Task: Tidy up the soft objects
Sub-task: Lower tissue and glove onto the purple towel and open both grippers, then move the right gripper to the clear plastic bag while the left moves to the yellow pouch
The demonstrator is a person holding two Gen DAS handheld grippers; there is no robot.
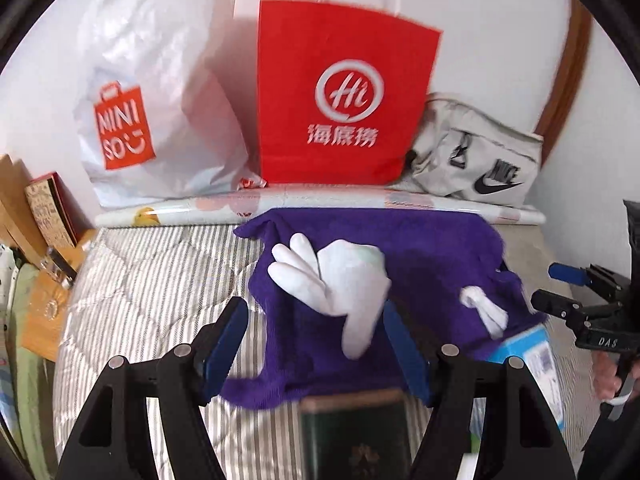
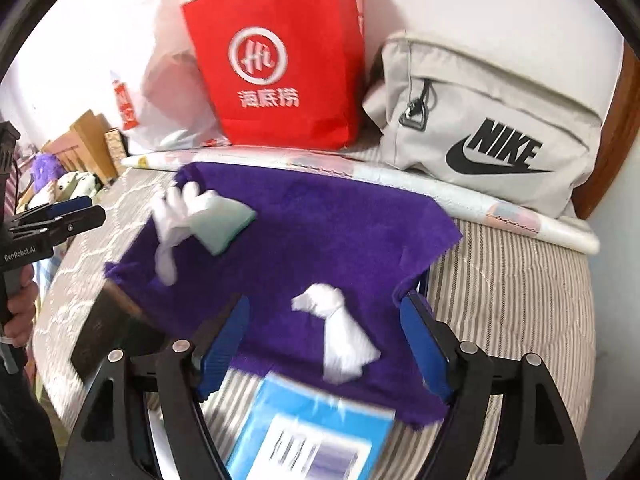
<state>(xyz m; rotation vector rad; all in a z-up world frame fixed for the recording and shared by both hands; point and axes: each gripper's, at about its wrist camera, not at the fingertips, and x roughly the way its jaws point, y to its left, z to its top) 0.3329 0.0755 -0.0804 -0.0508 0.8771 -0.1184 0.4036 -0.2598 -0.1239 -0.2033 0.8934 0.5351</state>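
A purple towel [image 1: 432,256] [image 2: 320,224] lies spread on the striped bed. A white glove [image 1: 340,280] [image 2: 176,216] lies on its left part. A small knotted white cloth [image 1: 484,308] [image 2: 340,328] lies on its right part. My left gripper [image 1: 316,344] is open just above the towel, with the glove between its fingers' line and nothing held. My right gripper [image 2: 324,344] is open over the towel's near edge, with the knotted cloth between its fingers, not gripped. It also shows at the right of the left wrist view [image 1: 560,292].
A red paper bag [image 1: 344,92] [image 2: 280,60], a white Miniso bag [image 1: 160,100] and a grey Nike bag [image 1: 480,152] [image 2: 488,128] stand along the wall behind a rolled sheet [image 1: 280,204]. A blue box [image 2: 304,432] and a dark green book [image 1: 356,436] lie near the towel.
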